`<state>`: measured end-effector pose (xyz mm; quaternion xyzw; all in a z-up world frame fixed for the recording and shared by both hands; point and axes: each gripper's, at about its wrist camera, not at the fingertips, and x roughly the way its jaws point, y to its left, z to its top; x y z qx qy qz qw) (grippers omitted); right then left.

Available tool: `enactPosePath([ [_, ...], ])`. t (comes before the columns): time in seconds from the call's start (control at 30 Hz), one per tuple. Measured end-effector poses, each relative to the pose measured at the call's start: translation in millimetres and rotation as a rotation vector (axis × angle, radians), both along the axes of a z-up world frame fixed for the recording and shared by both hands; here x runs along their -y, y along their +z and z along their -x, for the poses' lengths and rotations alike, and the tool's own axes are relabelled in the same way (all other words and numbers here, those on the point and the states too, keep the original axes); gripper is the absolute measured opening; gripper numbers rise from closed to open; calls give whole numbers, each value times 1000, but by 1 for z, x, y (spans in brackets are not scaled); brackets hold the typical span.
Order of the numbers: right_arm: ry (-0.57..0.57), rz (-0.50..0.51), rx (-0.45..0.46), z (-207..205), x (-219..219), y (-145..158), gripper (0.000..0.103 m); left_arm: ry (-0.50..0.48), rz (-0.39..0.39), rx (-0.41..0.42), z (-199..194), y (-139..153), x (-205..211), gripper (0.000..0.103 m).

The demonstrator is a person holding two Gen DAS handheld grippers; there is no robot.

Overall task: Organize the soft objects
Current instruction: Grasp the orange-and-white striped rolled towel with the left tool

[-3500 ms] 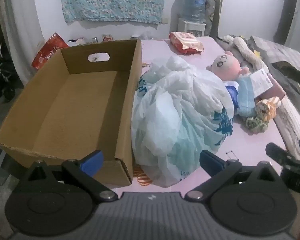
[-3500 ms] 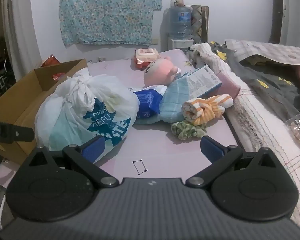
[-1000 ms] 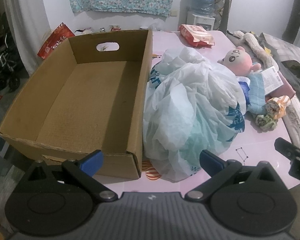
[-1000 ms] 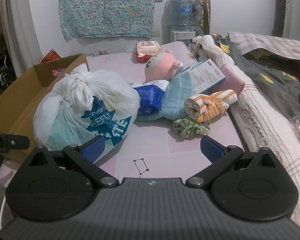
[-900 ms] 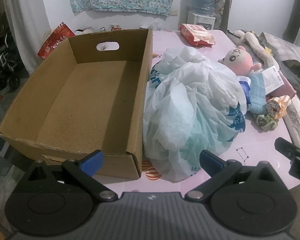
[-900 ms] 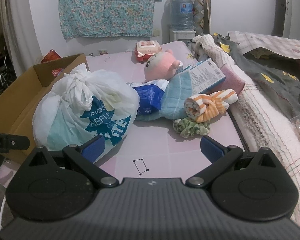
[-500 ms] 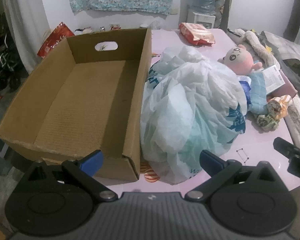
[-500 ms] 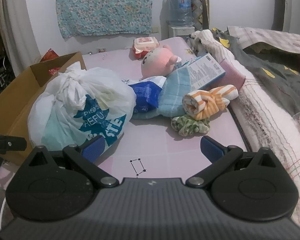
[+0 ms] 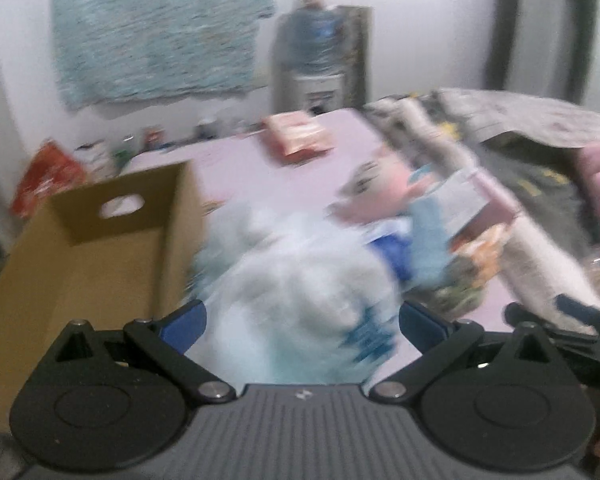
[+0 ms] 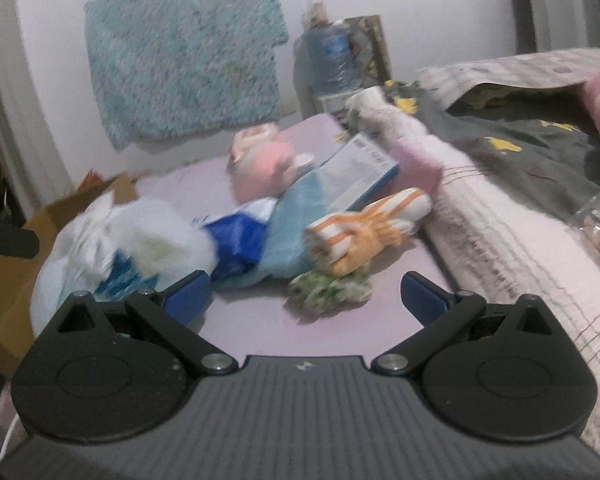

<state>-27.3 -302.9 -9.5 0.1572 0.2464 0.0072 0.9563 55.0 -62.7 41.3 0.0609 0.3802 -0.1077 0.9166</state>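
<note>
Both views are motion-blurred. A tied white plastic bag (image 9: 296,284) with blue print lies on the pink table beside an open cardboard box (image 9: 88,240). My left gripper (image 9: 302,322) is open right in front of the bag, its fingers either side of the near end. Behind the bag lie a pink plush doll (image 10: 264,164), a blue pouch (image 10: 236,240), a light-blue cloth (image 10: 296,216), an orange-striped rolled cloth (image 10: 364,228) and a green scrunchie (image 10: 328,288). My right gripper (image 10: 306,298) is open just short of the scrunchie, holding nothing.
A printed card box (image 10: 356,168) and a pink block (image 10: 416,160) lean at the pile's right. A bed with blankets (image 10: 500,208) runs along the right side. A wipes pack (image 9: 300,136) lies far back, a water dispenser (image 9: 320,56) beyond it.
Both grippers have swung forward and to the right, lower toward the table; the left now faces the bag instead of the box, the right is closer to the scrunchie.
</note>
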Motion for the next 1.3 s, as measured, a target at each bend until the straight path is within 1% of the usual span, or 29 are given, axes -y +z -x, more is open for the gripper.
enactPosePath([
  [0.07,-34,-69,19,-5,20,-3,102,-37,23,15,-8,2,14,103],
  [0.1,-52,-122,30,-9,32,-6,102,-55,23,24,-13,2,22,102],
  [0.17,-77,-201,45,-19,51,-11,102,-94,4,38,-21,-1,40,97],
  [0.23,-104,-272,50,-32,69,-17,102,-146,-25,52,-28,-6,60,88],
  [0.27,-118,-311,54,-39,78,-21,102,-172,-32,55,-30,-9,68,86],
  [0.33,-130,-377,46,-54,91,-28,99,-219,-44,45,-36,-18,81,73],
  [0.37,-130,-407,45,-62,97,-31,98,-245,-47,41,-39,-22,89,70],
  [0.4,-135,-431,36,-70,102,-36,95,-261,-48,37,-41,-26,95,63],
  [0.47,-145,-474,8,-85,107,-44,92,-286,-48,17,-48,-34,105,58],
  [0.53,-149,-520,-26,-99,111,-53,89,-299,-41,1,-55,-39,110,48],
  [0.67,-151,-578,-92,-125,111,-69,84,-306,-46,-26,-70,-49,119,39],
  [0.7,-146,-584,-101,-130,110,-73,79,-305,-57,-29,-73,-51,120,36],
  [0.73,-141,-589,-110,-134,109,-75,72,-305,-69,-33,-75,-53,122,35],
  [0.77,-137,-596,-124,-139,108,-79,67,-306,-80,-37,-77,-54,123,35],
  [0.83,-134,-614,-152,-146,107,-86,48,-311,-85,-47,-79,-56,125,35],
  [0.9,-124,-646,-166,-149,108,-95,45,-321,-81,-64,-81,-59,127,36],
  [0.97,-122,-670,-158,-148,111,-98,44,-328,-72,-79,-82,-60,127,36],
  [1.03,-106,-670,-140,-145,112,-96,43,-339,-46,-103,-81,-60,127,37],
  [1.1,-74,-680,-120,-140,114,-93,43,-355,-5,-126,-80,-57,126,39],
  [1.17,-33,-684,-113,-133,114,-88,43,-383,47,-147,-76,-53,123,48],
  [1.2,-10,-679,-115,-132,113,-86,43,-395,67,-154,-74,-50,123,55],
  [1.23,17,-680,-118,-132,112,-84,43,-417,87,-159,-70,-48,123,60],
  [1.3,67,-692,-128,-131,110,-82,43,-460,100,-164,-63,-46,125,64],
])
